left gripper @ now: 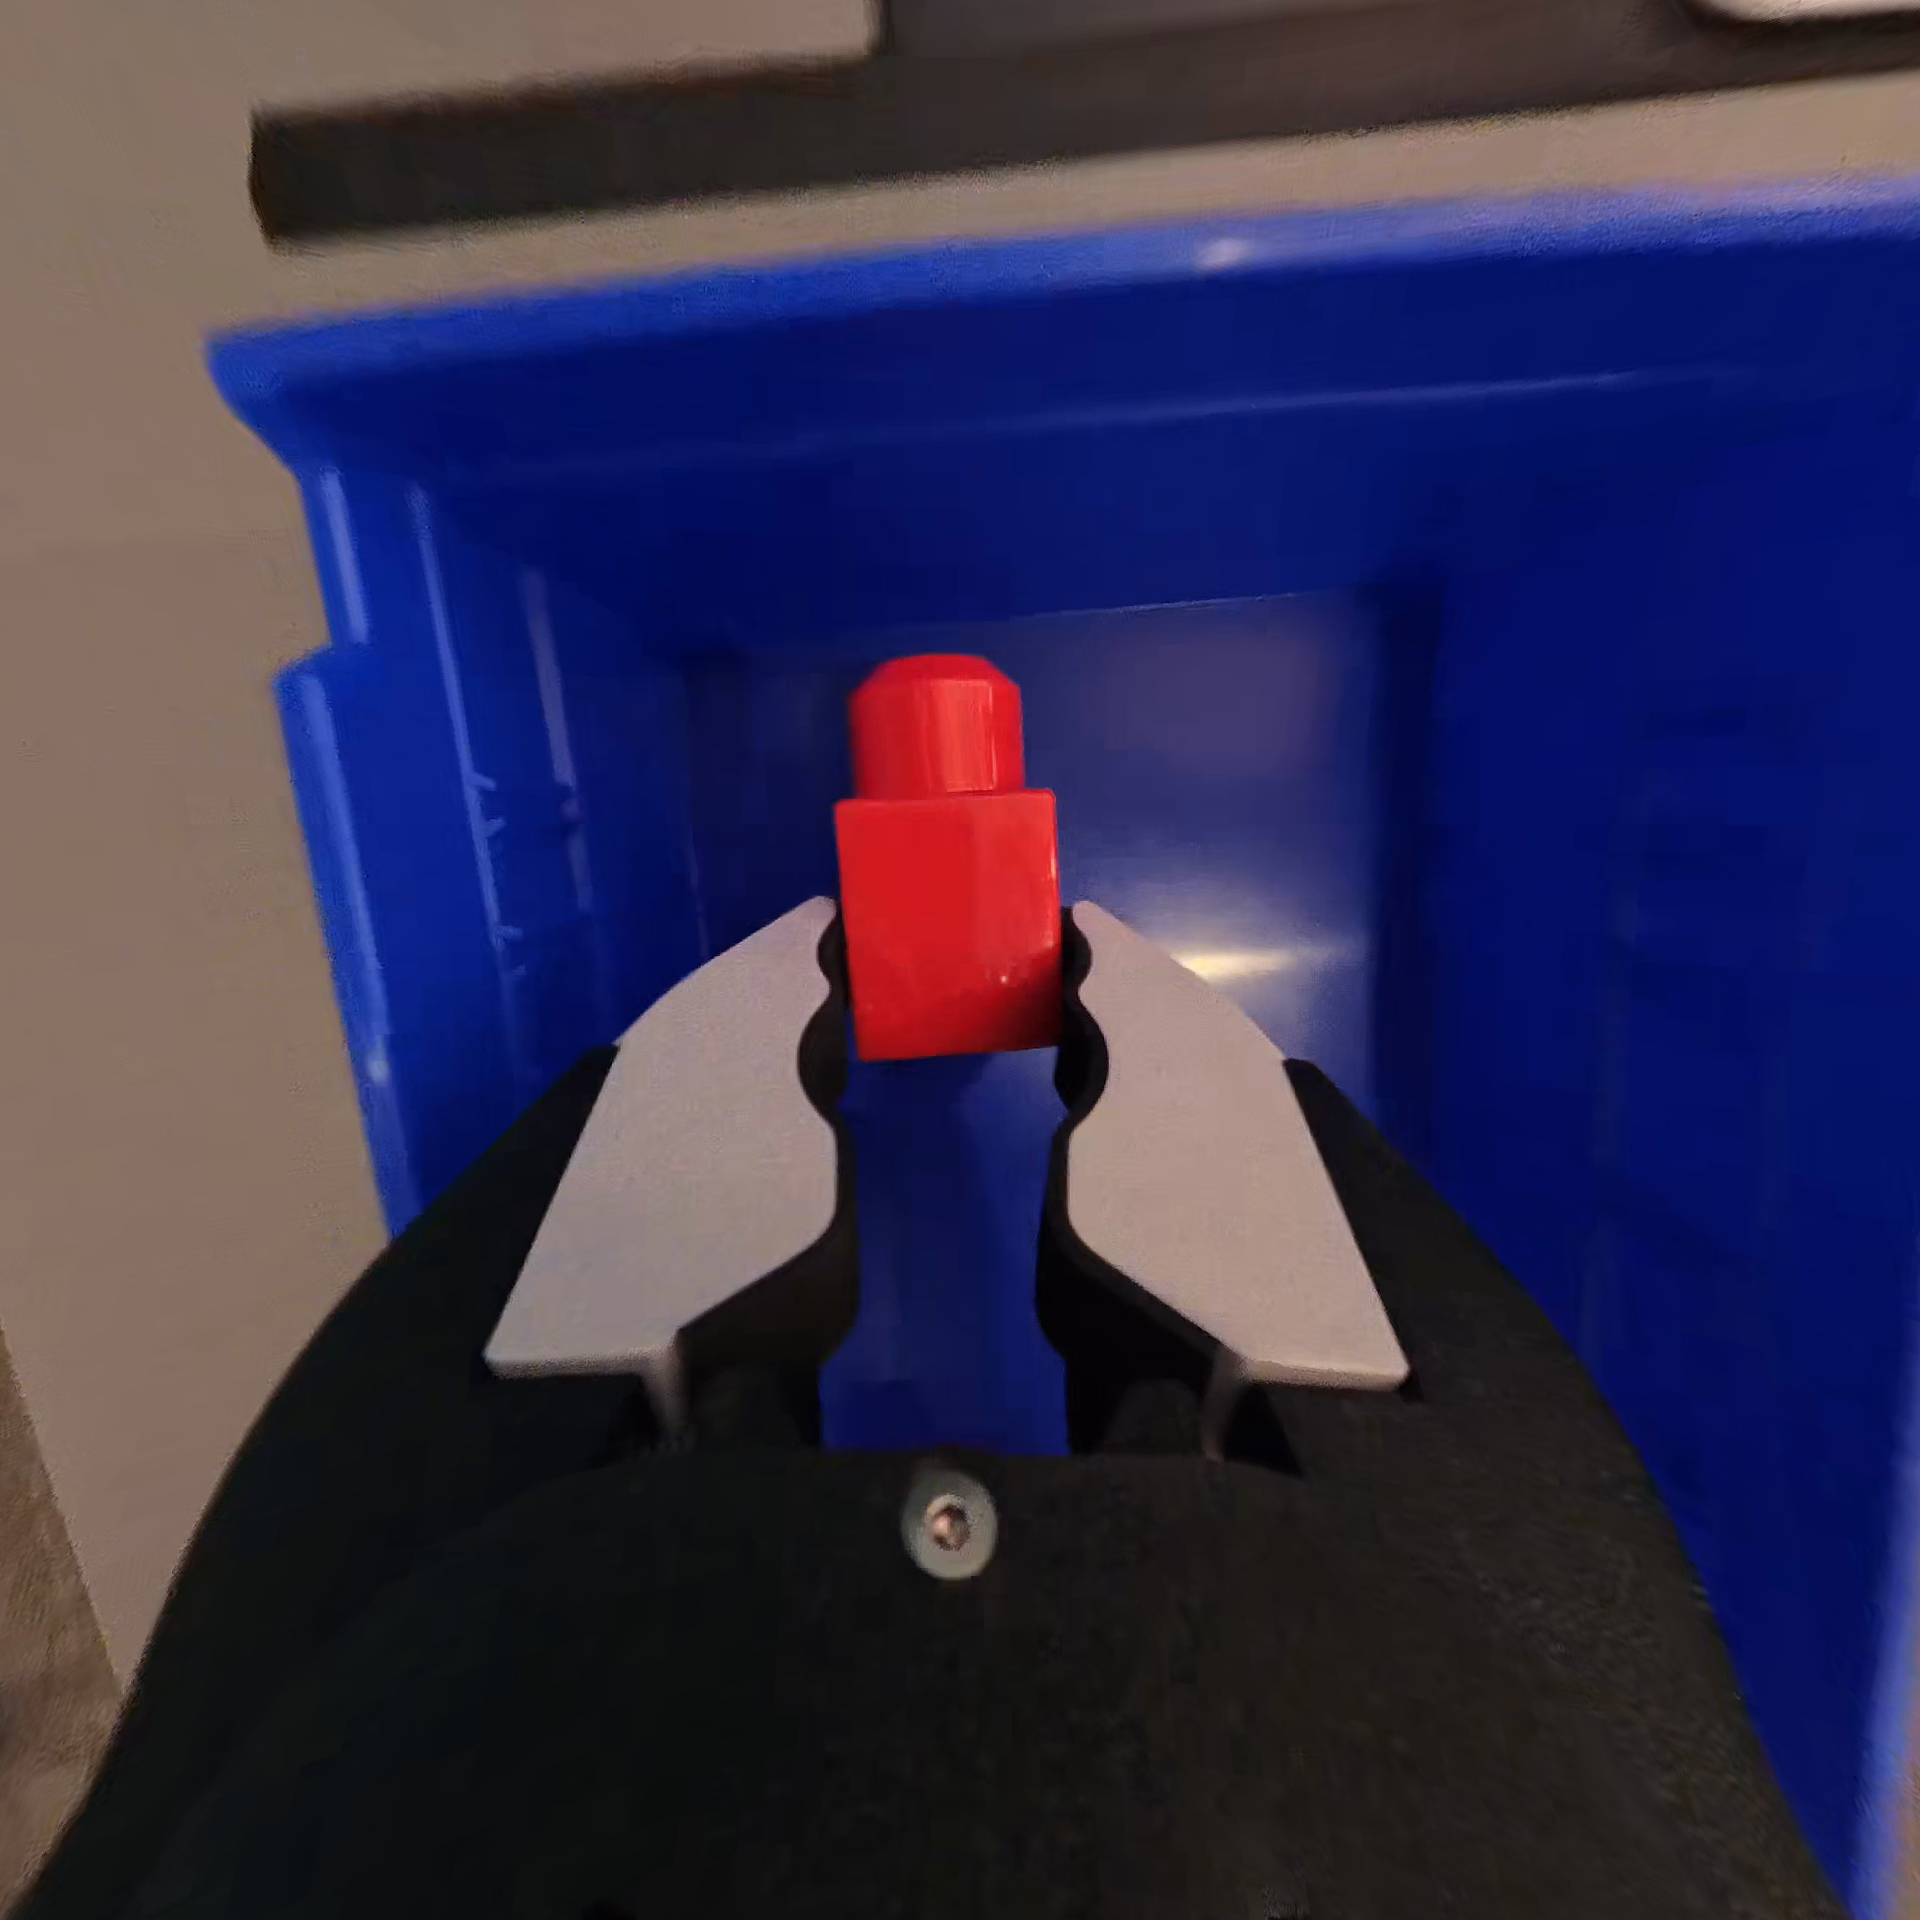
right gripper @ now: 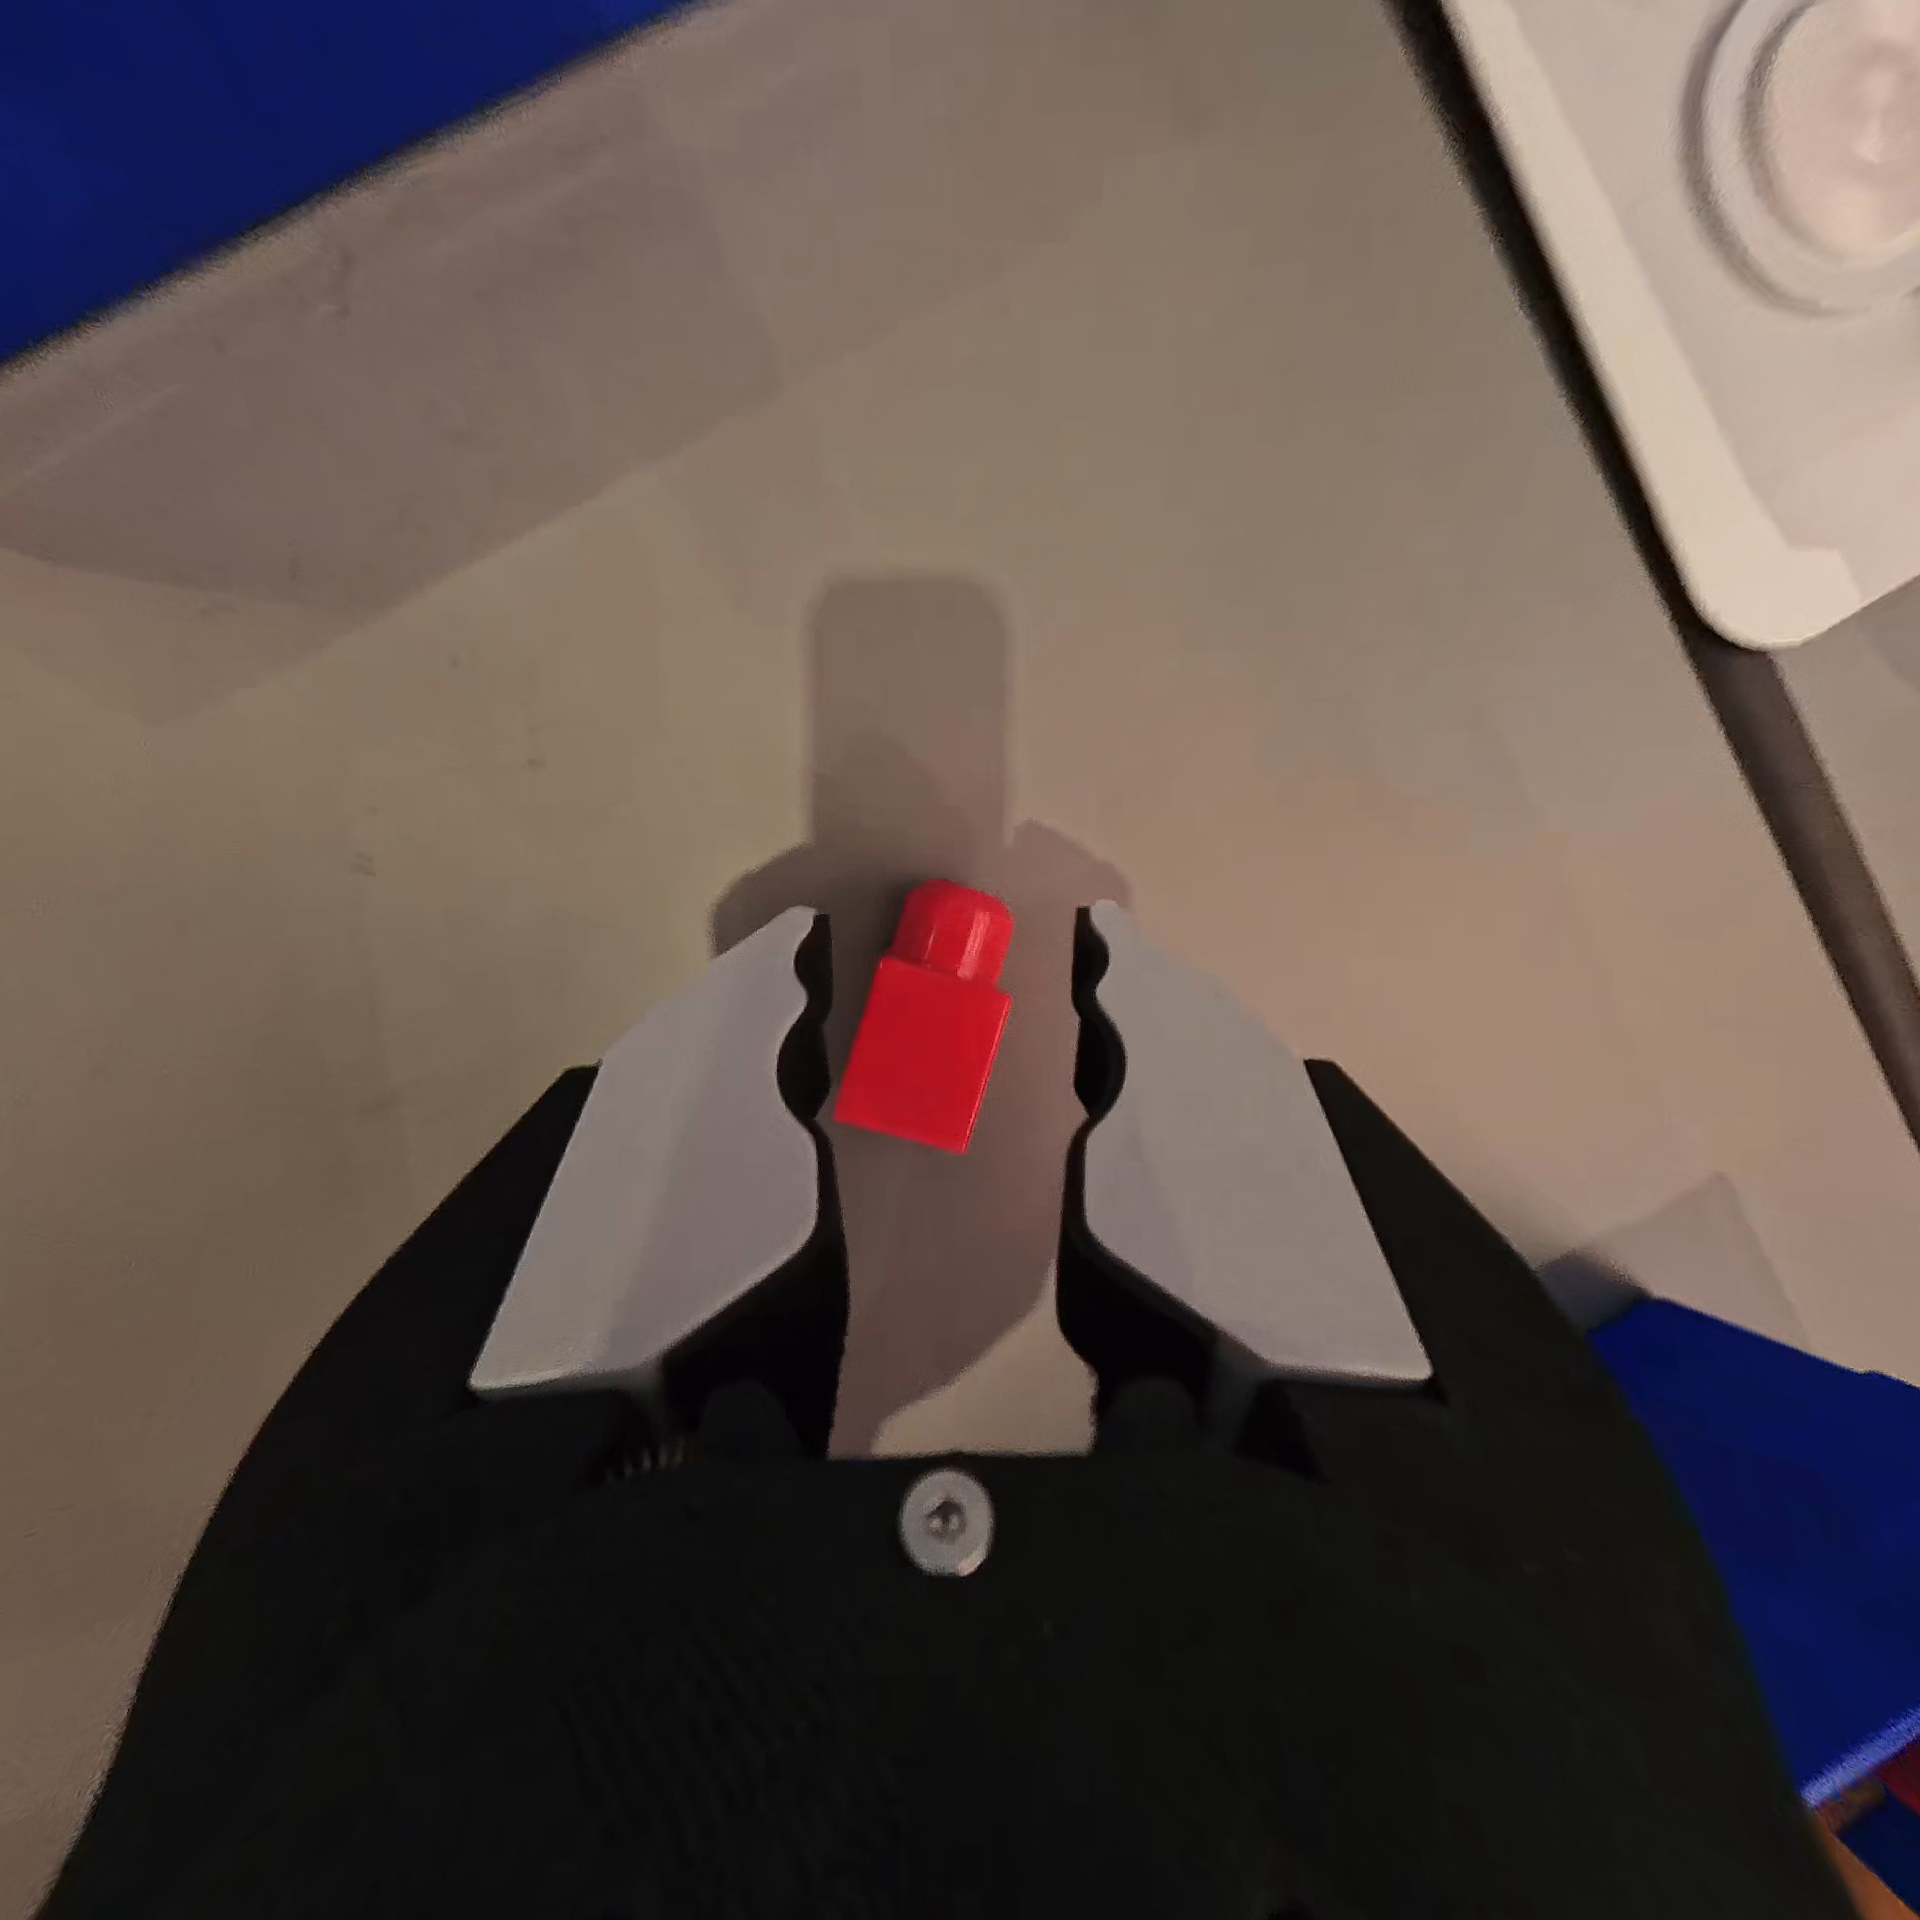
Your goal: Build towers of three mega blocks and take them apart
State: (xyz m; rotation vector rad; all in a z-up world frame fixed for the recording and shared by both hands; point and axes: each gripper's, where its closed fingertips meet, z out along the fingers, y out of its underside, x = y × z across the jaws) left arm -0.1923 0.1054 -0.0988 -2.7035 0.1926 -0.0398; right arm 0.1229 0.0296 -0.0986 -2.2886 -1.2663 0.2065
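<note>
In the left wrist view my left gripper (left gripper: 951, 977) is shut on a red mega block (left gripper: 948, 914), both pads pressing its sides, stud pointing away. It hangs over the inside of a blue bin (left gripper: 1558, 727). In the right wrist view my right gripper (right gripper: 951, 997) is open above the beige table (right gripper: 416, 831). A second red mega block (right gripper: 925, 1039) lies on its side on the table between the fingers, with a gap on each side and no pad touching it.
A blue bin corner (right gripper: 156, 135) shows at the top left of the right wrist view. A white tray with a round recess (right gripper: 1766, 260) lies at the top right beyond a dark table edge (right gripper: 1766, 727). A dark strip (left gripper: 623, 145) runs behind the bin. Spacing between my two grippers at the tips: around 35 cm.
</note>
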